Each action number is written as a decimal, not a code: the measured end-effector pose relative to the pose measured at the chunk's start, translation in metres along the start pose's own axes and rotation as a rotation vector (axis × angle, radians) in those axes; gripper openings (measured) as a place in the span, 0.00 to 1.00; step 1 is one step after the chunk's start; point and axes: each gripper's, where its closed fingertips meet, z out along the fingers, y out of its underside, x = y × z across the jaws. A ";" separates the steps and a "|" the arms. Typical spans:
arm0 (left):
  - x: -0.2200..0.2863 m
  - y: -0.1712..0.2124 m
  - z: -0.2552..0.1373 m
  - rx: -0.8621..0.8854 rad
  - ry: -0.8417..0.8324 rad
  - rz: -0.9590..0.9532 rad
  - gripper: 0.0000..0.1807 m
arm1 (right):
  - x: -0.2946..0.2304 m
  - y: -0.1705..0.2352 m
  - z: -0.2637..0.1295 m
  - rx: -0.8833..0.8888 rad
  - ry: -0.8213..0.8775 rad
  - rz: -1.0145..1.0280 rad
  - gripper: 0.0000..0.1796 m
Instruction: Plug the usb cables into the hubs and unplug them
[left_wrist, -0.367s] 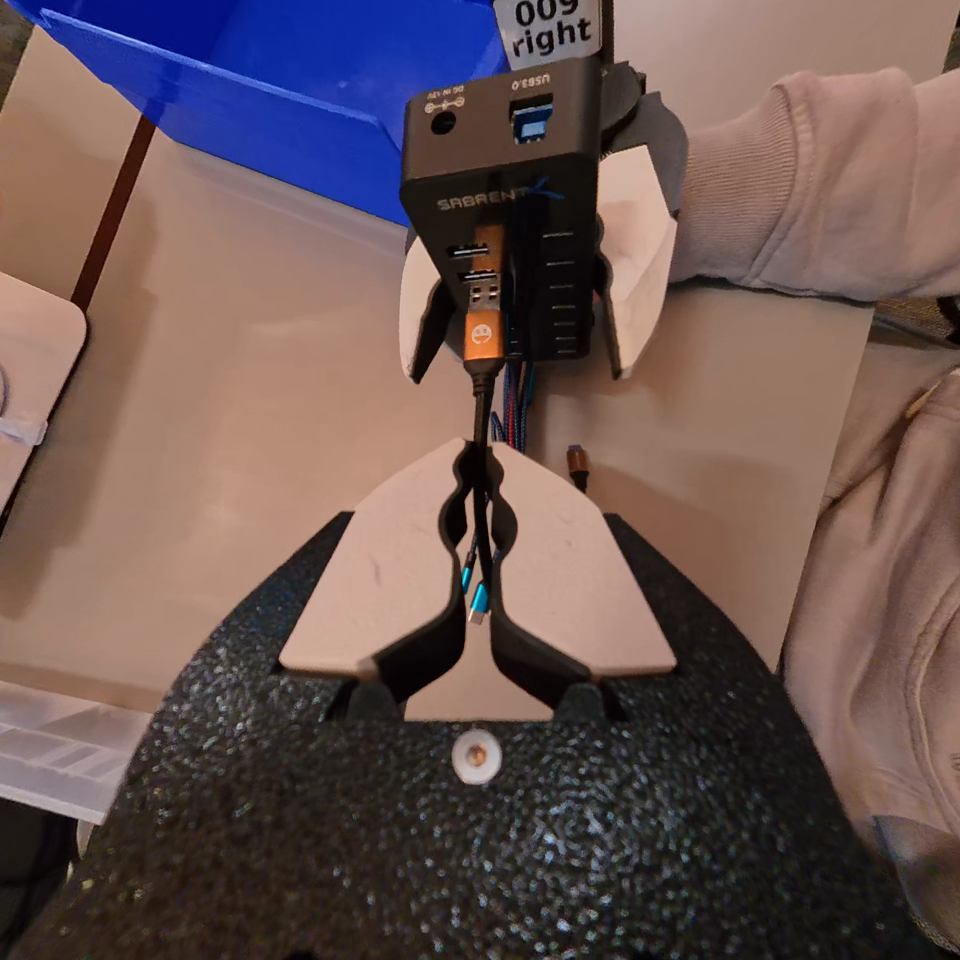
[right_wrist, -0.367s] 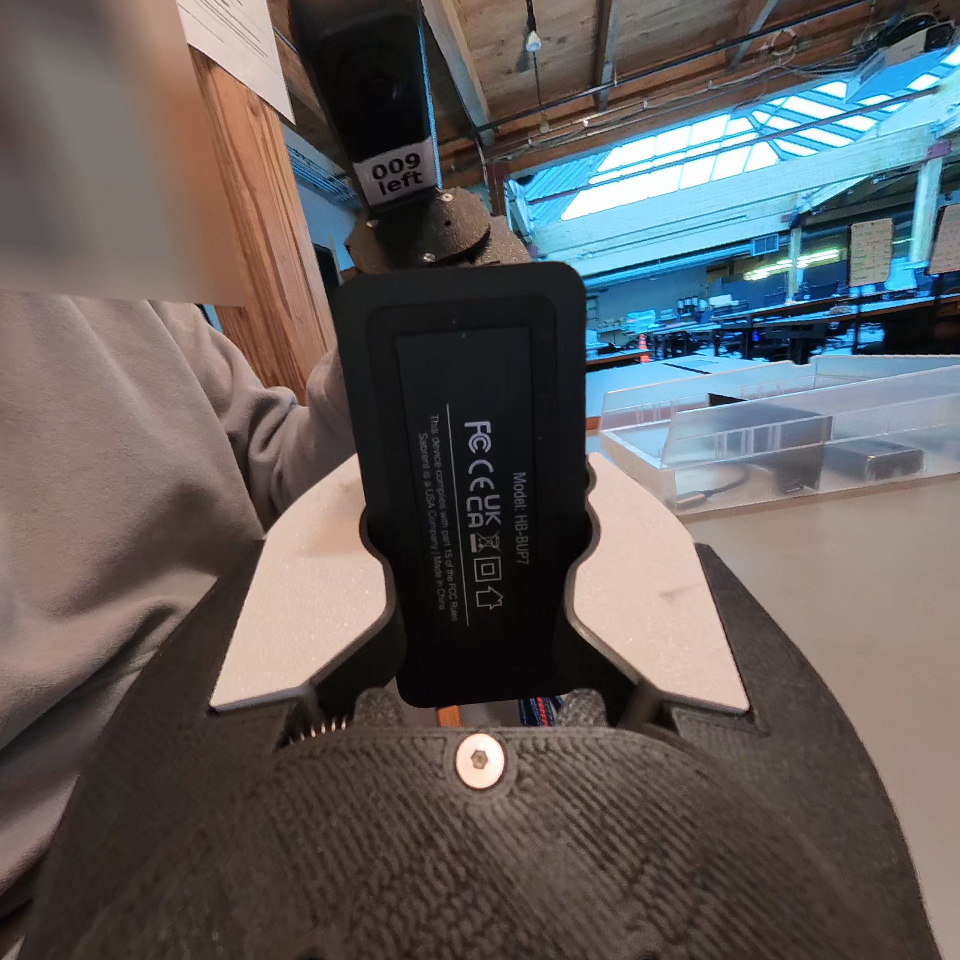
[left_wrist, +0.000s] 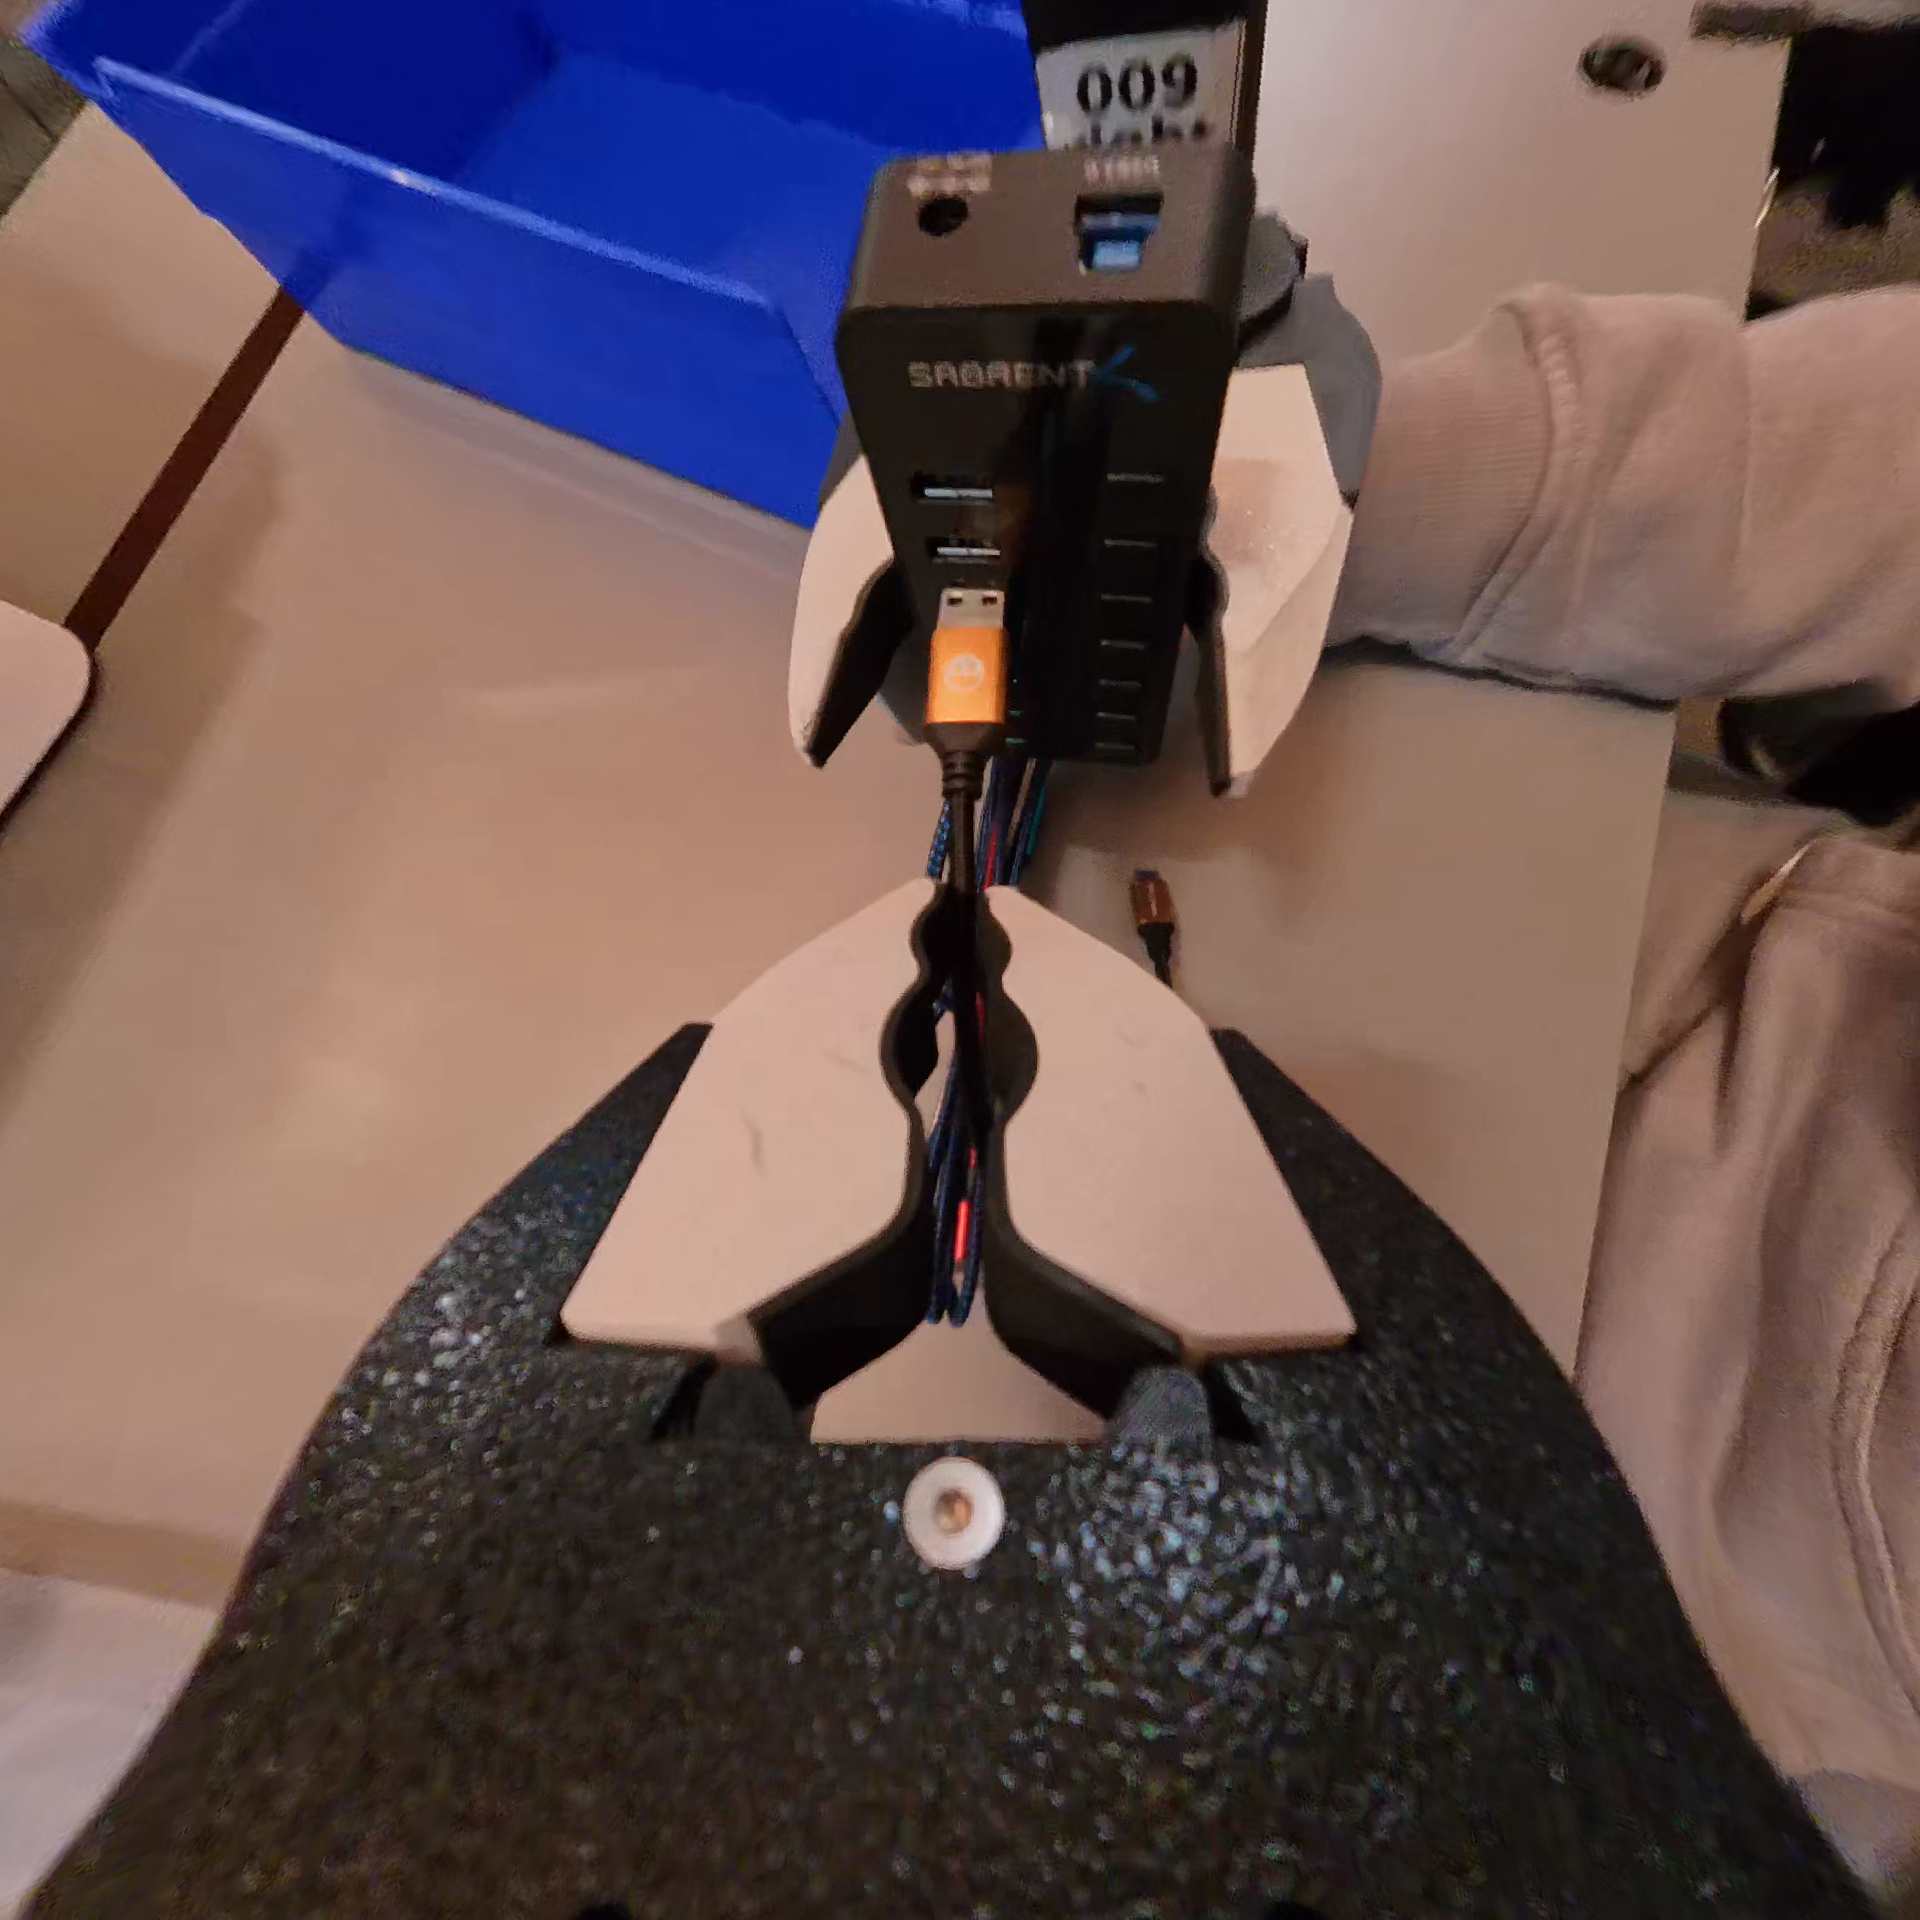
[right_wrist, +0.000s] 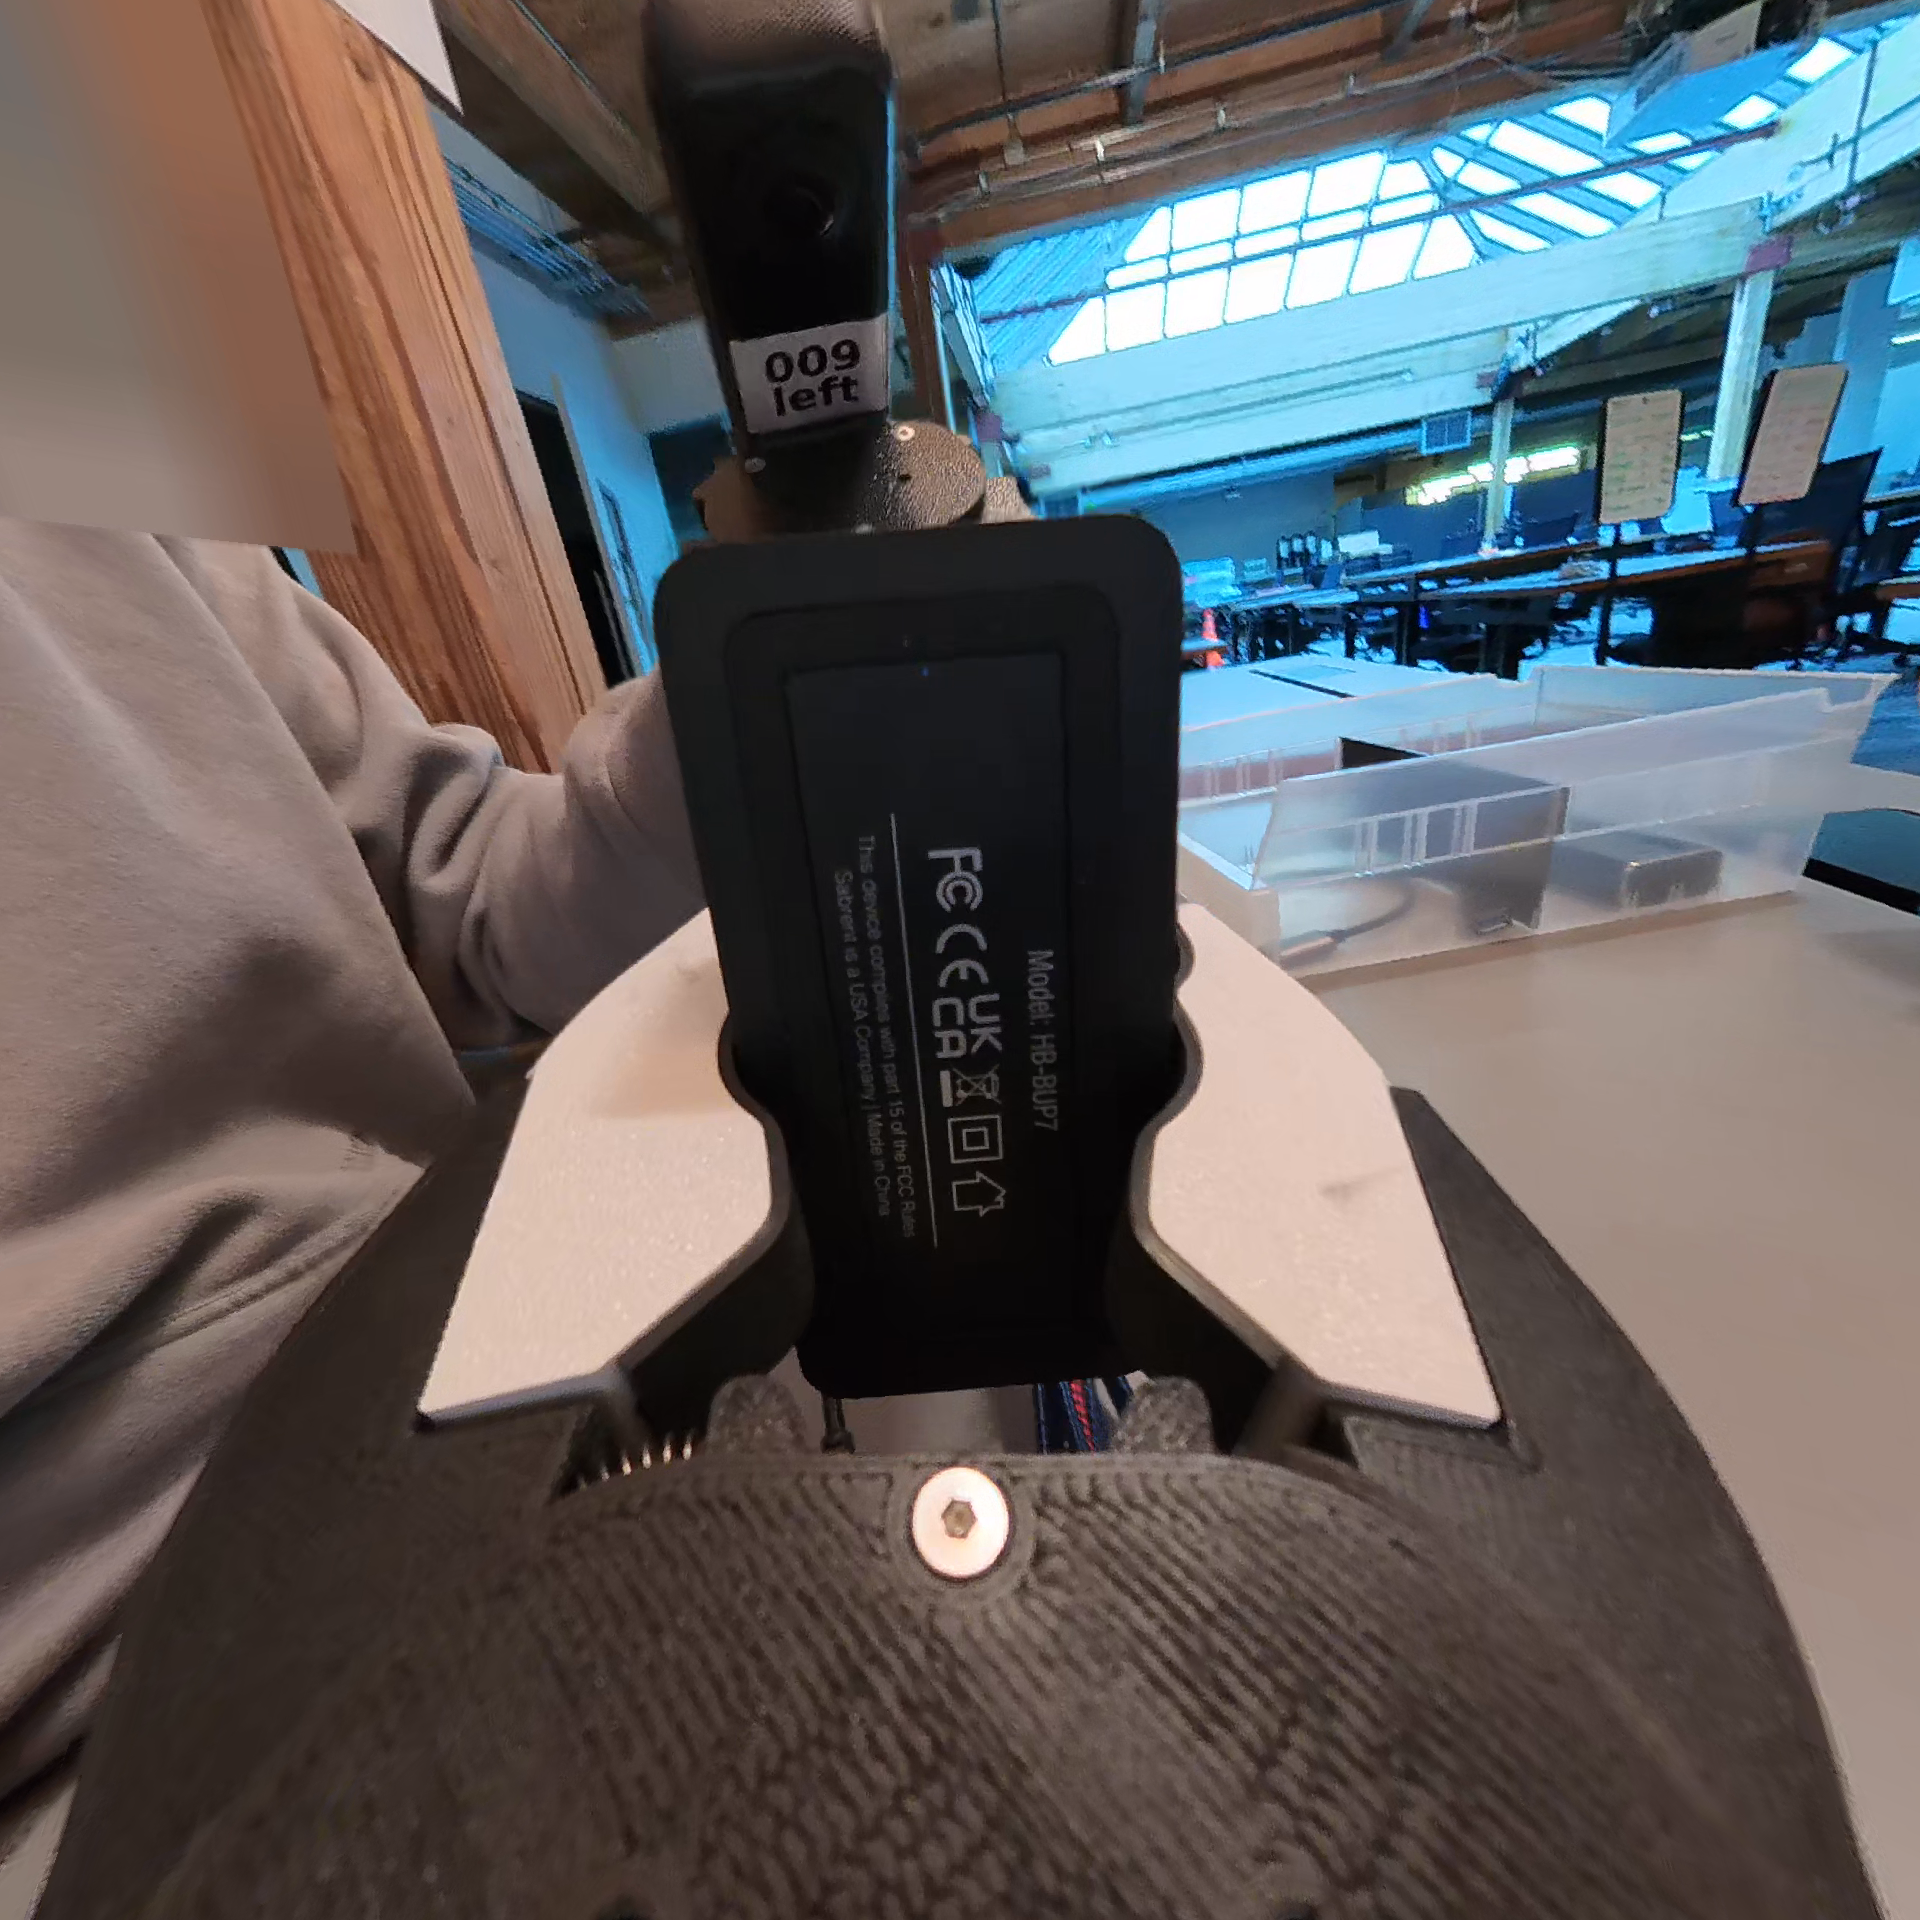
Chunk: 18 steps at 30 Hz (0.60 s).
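My left gripper (left_wrist: 961, 894) is shut on the thin black cable (left_wrist: 964, 831) of an orange USB plug (left_wrist: 966, 675). The plug's bare metal tip points at the port column of a black hub (left_wrist: 1039, 416), just below the hub's second open port, and is not inside a port. My right gripper (right_wrist: 956, 935) is shut on the hub (right_wrist: 925, 810), whose back faces it; its white fingers (left_wrist: 1283, 623) clamp the hub's sides in the left wrist view. Several braided cables (left_wrist: 1013, 810) hang from the hub's lower end.
A blue bin (left_wrist: 499, 208) stands behind the hub at the left. Another orange plug (left_wrist: 1153, 904) lies on the beige table (left_wrist: 416, 831). A clear tray (right_wrist: 1538, 810) holding hubs stands at the right in the right wrist view. A person's grey sleeves (left_wrist: 1621, 499) flank the hub.
The hub has shifted slightly right and down in the left wrist view, which is now blurred. The plug tip sits a little lower against the port column. Both grips are unchanged.
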 end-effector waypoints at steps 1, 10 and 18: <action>-0.002 -0.004 -0.003 0.054 0.008 -0.016 0.02 | 0.000 0.000 0.000 -0.005 0.006 -0.009 0.40; 0.002 -0.018 0.002 0.343 0.097 -0.071 0.03 | -0.004 -0.004 0.002 0.023 -0.016 -0.033 0.40; -0.003 -0.022 0.008 0.403 0.059 -0.067 0.04 | -0.001 -0.008 -0.003 0.043 0.003 -0.035 0.40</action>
